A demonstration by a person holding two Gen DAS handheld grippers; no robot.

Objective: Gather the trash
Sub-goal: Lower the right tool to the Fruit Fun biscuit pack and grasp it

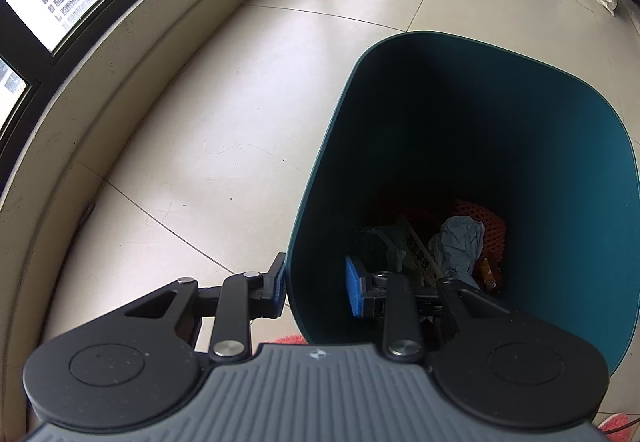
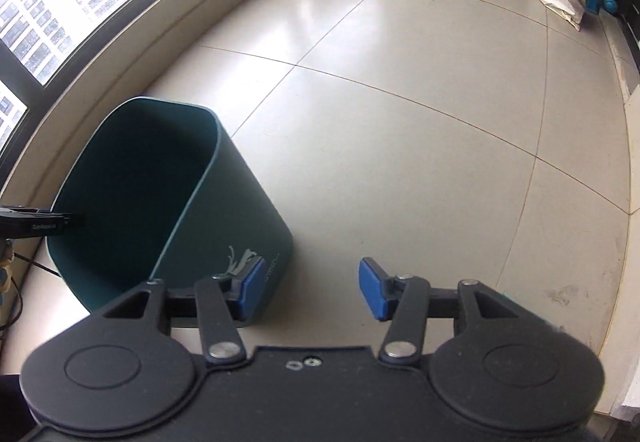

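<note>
On the glossy tiled floor (image 2: pixel 400 130) beside a curved window ledge, a teal bin (image 2: pixel 224 210) stands.
Left gripper (image 1: pixel 316 288) jaws clamp the bin's smooth thin rim; crumpled paper (image 1: pixel 460 242) and orange netting (image 1: pixel 486 220) lie dim inside, partly hidden. Right gripper (image 2: pixel 312 288) jaws stand apart, empty.

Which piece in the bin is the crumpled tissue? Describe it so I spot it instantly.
Start at the dark teal bin by the window ledge and look to its bottom. The crumpled tissue lies against red-orange netting; it is the only pale grey-blue wad there.
</note>
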